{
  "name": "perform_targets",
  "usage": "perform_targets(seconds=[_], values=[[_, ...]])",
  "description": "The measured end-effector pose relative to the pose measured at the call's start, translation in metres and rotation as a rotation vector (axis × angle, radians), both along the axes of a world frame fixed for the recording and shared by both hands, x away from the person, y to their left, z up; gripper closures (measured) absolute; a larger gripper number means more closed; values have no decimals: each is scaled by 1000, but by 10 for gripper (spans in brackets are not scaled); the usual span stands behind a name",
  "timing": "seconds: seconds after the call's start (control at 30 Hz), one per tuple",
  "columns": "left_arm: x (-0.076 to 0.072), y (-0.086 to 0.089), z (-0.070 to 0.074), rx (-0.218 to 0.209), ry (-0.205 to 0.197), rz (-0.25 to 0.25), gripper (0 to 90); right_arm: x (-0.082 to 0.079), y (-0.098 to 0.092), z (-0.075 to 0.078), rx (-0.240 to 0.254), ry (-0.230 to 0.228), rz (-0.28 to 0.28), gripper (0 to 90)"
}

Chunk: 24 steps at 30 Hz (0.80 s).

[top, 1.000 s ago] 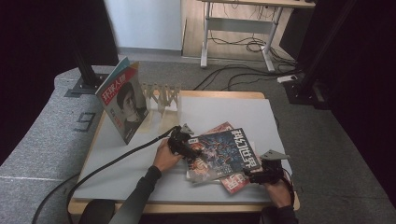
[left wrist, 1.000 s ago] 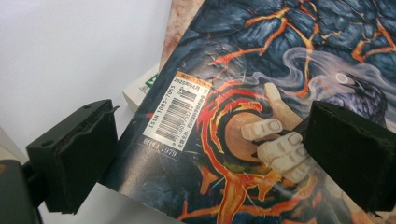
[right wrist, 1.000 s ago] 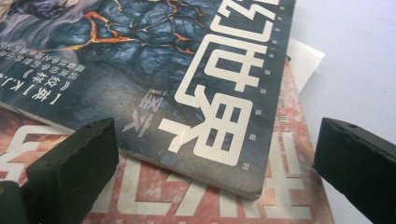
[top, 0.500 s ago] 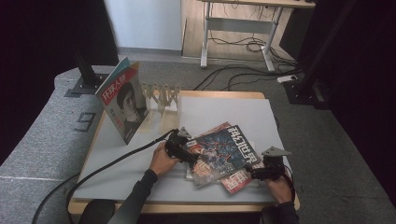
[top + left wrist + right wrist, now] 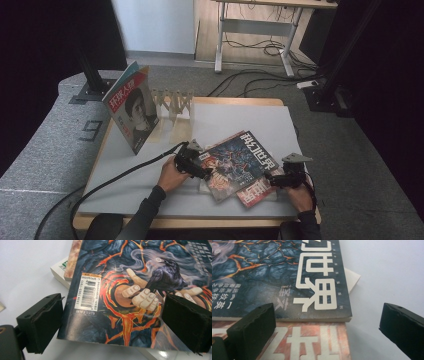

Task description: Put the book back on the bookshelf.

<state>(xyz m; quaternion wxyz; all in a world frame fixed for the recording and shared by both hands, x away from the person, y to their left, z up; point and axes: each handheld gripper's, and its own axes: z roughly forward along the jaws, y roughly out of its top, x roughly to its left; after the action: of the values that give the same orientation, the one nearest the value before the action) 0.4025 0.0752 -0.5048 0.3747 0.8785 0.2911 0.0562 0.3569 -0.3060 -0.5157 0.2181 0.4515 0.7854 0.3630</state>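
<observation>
A dark blue magazine [image 5: 237,160] with lava art and a crow lies on top of a loose stack at the table's front middle. A red magazine [image 5: 252,192] sticks out beneath it. My left gripper [image 5: 201,171] is at the stack's left corner, open. In the left gripper view the left gripper [image 5: 112,327] straddles the dark magazine [image 5: 120,290] near its barcode corner. My right gripper [image 5: 271,177] is at the stack's right side, open. In the right gripper view the right gripper [image 5: 327,327] hovers over the corner of the dark magazine [image 5: 287,277] and the red magazine [image 5: 317,340].
A wooden rack [image 5: 175,102] stands at the back left of the grey table [image 5: 240,120], with one magazine [image 5: 132,112] upright against it. A white book [image 5: 58,270] lies at the bottom of the stack. A cable trails off the left gripper toward the near left.
The left hand and its gripper have slid a little toward the near edge at the dark magazine's corner. The right gripper has barely moved.
</observation>
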Motion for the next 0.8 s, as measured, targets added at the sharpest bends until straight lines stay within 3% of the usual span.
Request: perform_targets(seconds=[0.4,0.8], values=[[-15,-1,-2,17,14,-48,42,15,-5,1,1,-4,-39,27],[-26,3,-4,-42,43,-62,43,30,-9,1,4,5,-59,27]])
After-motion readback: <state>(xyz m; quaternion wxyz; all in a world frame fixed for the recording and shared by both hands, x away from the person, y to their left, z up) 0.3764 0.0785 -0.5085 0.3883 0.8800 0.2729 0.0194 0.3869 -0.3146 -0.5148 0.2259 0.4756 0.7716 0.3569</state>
